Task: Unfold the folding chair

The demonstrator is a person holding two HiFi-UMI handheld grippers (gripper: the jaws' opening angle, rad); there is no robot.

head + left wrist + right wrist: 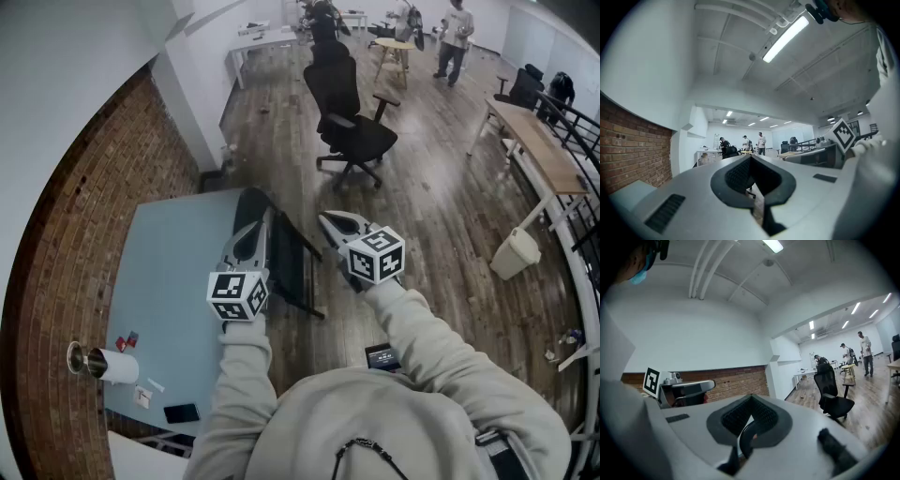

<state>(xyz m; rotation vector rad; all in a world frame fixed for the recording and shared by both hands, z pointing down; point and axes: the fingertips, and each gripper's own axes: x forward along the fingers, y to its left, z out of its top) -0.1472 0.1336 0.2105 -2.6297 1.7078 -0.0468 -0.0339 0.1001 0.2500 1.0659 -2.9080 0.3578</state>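
The folding chair (286,267) is black and folded flat, standing on the wood floor and leaning on the right edge of the light blue table (169,272). My left gripper (260,216) is shut and hovers over the chair's upper left part; whether it touches is unclear. My right gripper (329,221) is shut too, just right of the chair's top, with nothing in it. In the left gripper view the gripper (751,158) points level into the room with its jaws together. In the right gripper view the gripper (751,397) is also shut, and a dark curved part (743,439) shows below its pads.
A black office chair (352,122) stands on the floor beyond the folding chair. A brick wall (84,216) borders the table's left side. A white bin (516,253) and a long wooden desk (539,141) lie to the right. People stand at the far end.
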